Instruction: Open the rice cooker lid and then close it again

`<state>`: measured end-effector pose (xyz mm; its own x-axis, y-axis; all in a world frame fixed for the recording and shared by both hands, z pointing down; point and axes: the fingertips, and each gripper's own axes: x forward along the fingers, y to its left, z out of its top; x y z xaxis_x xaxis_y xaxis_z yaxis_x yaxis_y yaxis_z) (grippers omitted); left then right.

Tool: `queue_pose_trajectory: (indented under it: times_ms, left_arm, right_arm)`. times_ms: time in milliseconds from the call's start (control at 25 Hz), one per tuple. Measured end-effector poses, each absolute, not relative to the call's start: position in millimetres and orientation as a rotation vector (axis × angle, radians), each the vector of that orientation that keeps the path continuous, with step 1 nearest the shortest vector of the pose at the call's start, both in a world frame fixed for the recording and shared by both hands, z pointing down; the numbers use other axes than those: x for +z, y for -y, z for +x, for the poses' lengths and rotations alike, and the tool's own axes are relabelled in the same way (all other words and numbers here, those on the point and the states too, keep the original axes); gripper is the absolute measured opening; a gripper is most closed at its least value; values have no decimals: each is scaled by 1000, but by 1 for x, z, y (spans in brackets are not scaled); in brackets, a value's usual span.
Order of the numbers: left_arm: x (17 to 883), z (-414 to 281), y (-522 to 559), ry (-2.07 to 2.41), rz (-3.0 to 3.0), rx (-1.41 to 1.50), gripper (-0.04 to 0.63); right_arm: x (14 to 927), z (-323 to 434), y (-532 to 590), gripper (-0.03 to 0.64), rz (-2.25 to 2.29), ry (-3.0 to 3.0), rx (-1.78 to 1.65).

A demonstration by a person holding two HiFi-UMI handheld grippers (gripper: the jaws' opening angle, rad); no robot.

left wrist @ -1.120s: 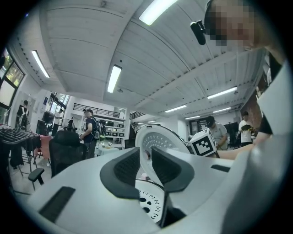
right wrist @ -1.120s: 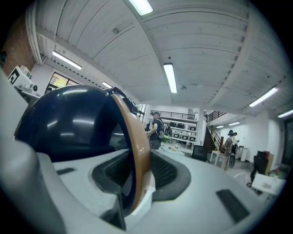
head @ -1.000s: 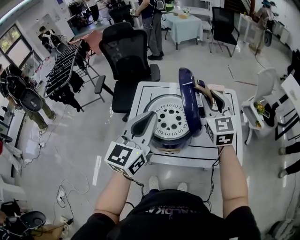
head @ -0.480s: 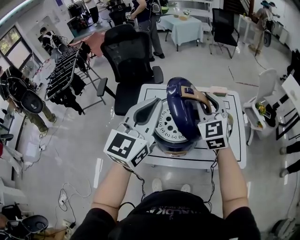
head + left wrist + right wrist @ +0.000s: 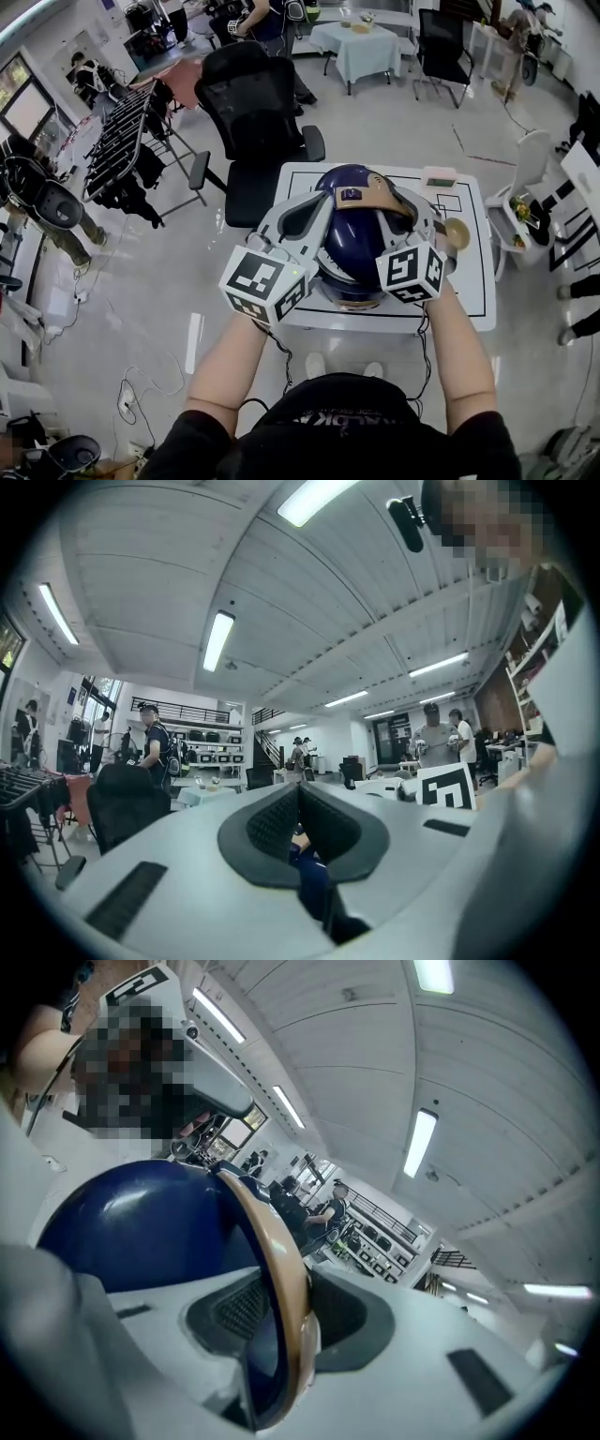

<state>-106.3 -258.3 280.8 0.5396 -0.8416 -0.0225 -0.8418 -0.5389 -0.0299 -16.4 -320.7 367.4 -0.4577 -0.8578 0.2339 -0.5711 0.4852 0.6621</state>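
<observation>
right gripper (image 5: 291, 1288): jaws opening, not clamped. the tan handle (image 5: 274, 1241) runs upright btwn them, close to both pads. the navy lid (image 5: 141, 1232) bulges off to the left in that gripper's view.

left gripper (image 5: 298, 803): clenched tight, pads meeting tip to tip, nothing pinched. a sliver of navy shows thru the slot under the pads.

head view: both grippers lie over the rice cooker (image 5: 349, 292), left one along the lid's left flank, right one along its right flank. the lid is down over the body, dome up, w/ the handle arched across its far top. no inner pot showing.

the cooker sits about mid on a white table (image 5: 469, 305) w/ black outline marks. a small round tan item (image 5: 457, 232) is on the table just right of the cooker, and a pinkish block (image 5: 439, 176) lies near the far edge.

beyond the table: a black office chair (image 5: 253, 103), a rack of dark gear (image 5: 122, 141) far left, a cloth-covered table (image 5: 361, 42) at the back, a white chair (image 5: 530, 159) on the right. ppl stand in the bkgd.
</observation>
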Motion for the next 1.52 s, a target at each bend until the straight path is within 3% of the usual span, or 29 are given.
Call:
queue_pose_trajectory:
  times_ms: [680, 1520]
  left_arm:
    - [354, -125, 298, -1424, -2833, -218, 3]
    - [408, -139, 302, -1347, -2957, -300, 3]
  right_arm:
    - [399, -54, 319, 143, 1074, 2007, -781]
    - [431, -76, 318, 158, 1021, 1892, -803]
